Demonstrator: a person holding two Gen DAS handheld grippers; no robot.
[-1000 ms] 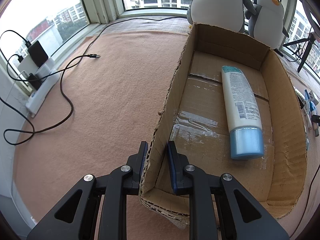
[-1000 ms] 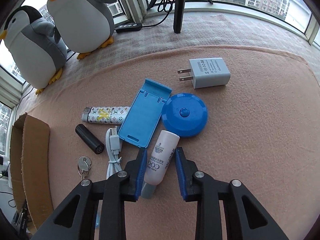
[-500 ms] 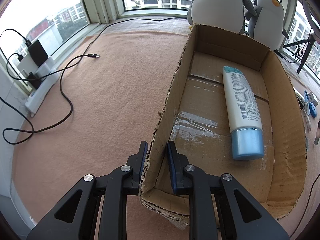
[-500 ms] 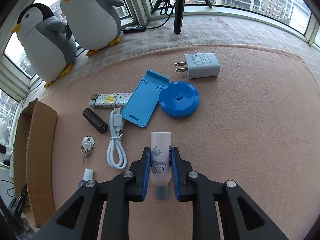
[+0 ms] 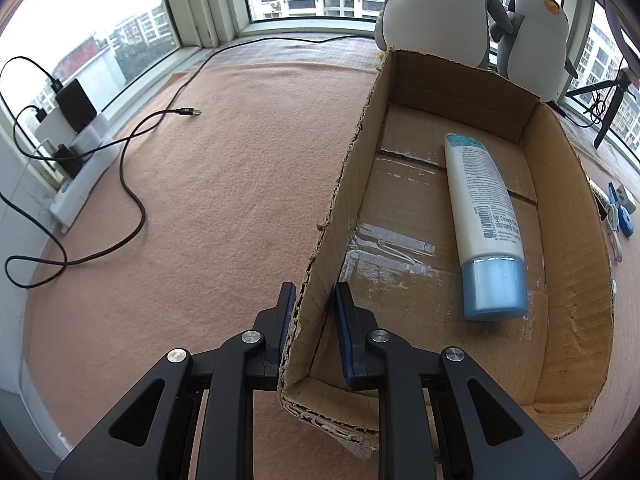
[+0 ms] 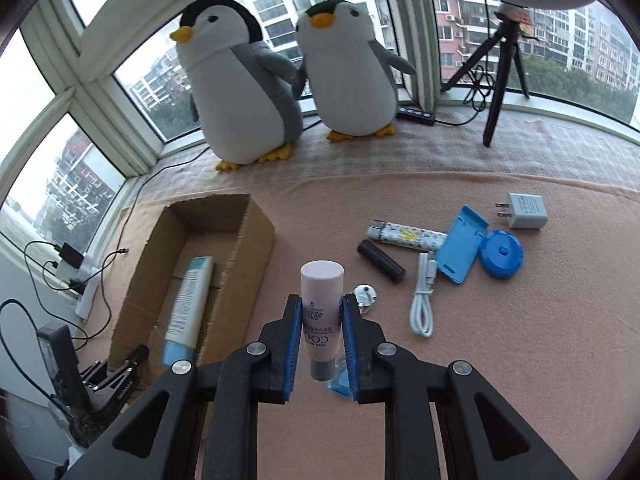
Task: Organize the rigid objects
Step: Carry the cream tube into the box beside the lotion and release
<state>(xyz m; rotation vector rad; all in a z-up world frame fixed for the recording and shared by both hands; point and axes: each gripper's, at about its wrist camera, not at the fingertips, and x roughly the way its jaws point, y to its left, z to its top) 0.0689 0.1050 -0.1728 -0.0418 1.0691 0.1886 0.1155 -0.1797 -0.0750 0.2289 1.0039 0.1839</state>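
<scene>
My left gripper [image 5: 314,294] is shut on the near left wall of the open cardboard box [image 5: 344,184]. A white tube with a blue cap [image 5: 484,220] lies on the box floor. My right gripper [image 6: 320,310] is shut on a small pink tube [image 6: 322,296] and holds it up off the mat, right of the box [image 6: 256,240]. The white tube [image 6: 188,300] shows inside the box in the right wrist view too. The left gripper [image 6: 120,376] appears at that box's near corner.
On the peach mat lie a patterned lighter [image 6: 408,236], black cylinder [image 6: 380,260], white cable [image 6: 424,304], blue stand [image 6: 462,250], blue round case [image 6: 502,254], white charger [image 6: 524,210] and key [image 6: 365,294]. Two plush penguins [image 6: 240,80], a tripod [image 6: 500,72], power strip [image 5: 76,152].
My right gripper closed on the pink tube, lifted it off the mat and swung left toward the box. The left gripper and the box stayed put.
</scene>
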